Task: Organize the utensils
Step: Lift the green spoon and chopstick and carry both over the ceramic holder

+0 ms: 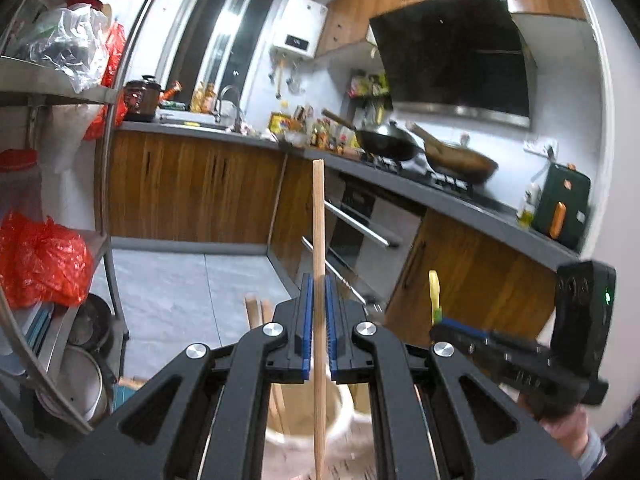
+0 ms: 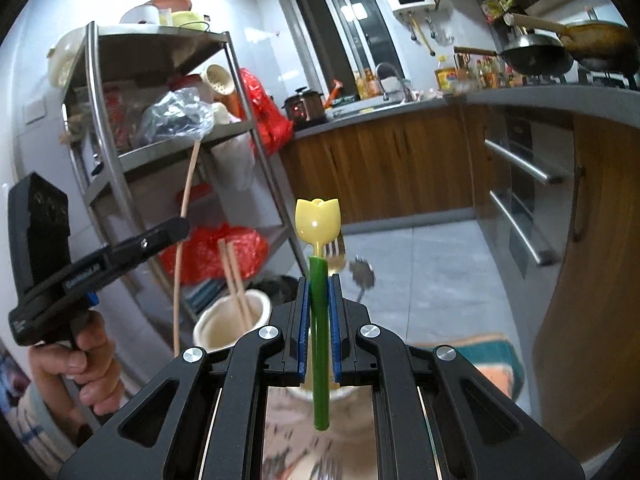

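Note:
My left gripper point(image 1: 319, 280) is shut on a wooden chopstick point(image 1: 318, 216) that stands upright between the blue pads. Its lower end hangs over a cream utensil holder point(image 1: 338, 414), and more chopsticks point(image 1: 253, 312) stick up at the left. My right gripper point(image 2: 319, 280) is shut on a green-handled utensil with a yellow tulip-shaped top point(image 2: 318, 220), held upright above a cream cup point(image 2: 300, 394). In the right wrist view the left gripper point(image 2: 180, 229) shows at the left with its chopstick point(image 2: 188, 196). Beside it stands the cream holder point(image 2: 212, 326) with two chopsticks point(image 2: 236, 280).
A metal fork point(image 2: 335, 252) and spoon point(image 2: 362, 274) rise behind the tulip utensil. A steel rack point(image 2: 120, 184) with red bags and pots stands at the left. Wood cabinets, an oven with bar handles point(image 2: 524, 168) and a counter with woks point(image 1: 386, 142) line the right.

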### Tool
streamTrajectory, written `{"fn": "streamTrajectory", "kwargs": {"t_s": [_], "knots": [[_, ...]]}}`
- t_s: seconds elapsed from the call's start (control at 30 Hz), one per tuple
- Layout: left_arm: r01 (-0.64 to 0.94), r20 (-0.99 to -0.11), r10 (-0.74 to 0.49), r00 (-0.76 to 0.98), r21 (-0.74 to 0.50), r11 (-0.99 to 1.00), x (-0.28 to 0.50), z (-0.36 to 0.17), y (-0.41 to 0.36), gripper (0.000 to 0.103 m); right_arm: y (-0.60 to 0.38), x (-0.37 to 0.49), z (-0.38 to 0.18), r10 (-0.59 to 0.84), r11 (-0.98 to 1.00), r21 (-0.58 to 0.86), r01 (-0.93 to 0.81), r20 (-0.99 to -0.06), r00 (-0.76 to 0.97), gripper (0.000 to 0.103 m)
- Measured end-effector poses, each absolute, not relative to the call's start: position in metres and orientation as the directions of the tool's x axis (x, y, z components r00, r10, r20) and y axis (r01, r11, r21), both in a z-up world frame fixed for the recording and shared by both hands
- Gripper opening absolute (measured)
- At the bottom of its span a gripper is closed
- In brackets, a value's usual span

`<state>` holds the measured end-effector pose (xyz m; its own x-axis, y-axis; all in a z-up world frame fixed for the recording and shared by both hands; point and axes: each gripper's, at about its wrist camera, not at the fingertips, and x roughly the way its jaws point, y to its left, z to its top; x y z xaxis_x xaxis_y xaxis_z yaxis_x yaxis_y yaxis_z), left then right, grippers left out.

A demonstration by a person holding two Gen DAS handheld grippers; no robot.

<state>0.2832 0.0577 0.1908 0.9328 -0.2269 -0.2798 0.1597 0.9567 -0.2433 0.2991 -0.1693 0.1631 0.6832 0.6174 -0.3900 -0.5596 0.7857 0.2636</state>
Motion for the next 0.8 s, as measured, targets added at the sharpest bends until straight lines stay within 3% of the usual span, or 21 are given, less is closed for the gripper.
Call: {"fn": "streamTrajectory", "kwargs": {"t_s": [0.3,0.8], "knots": [[0.113,-0.23,-0.177,0.957,-0.266,0.957,0.313,0.178,0.065,0.006,-0.148,0.316,0.159,0.606,0.795,0.214,-0.568,-0.331,0.723,0.01],[0.113,-0.223,-0.187,0.957,-0.306,0.945,0.278,0.129,0.065,0.006,-0.138,0.31,0.117,0.541,0.834,0.155,-0.529,-0.413,0.732,0.01]]}}
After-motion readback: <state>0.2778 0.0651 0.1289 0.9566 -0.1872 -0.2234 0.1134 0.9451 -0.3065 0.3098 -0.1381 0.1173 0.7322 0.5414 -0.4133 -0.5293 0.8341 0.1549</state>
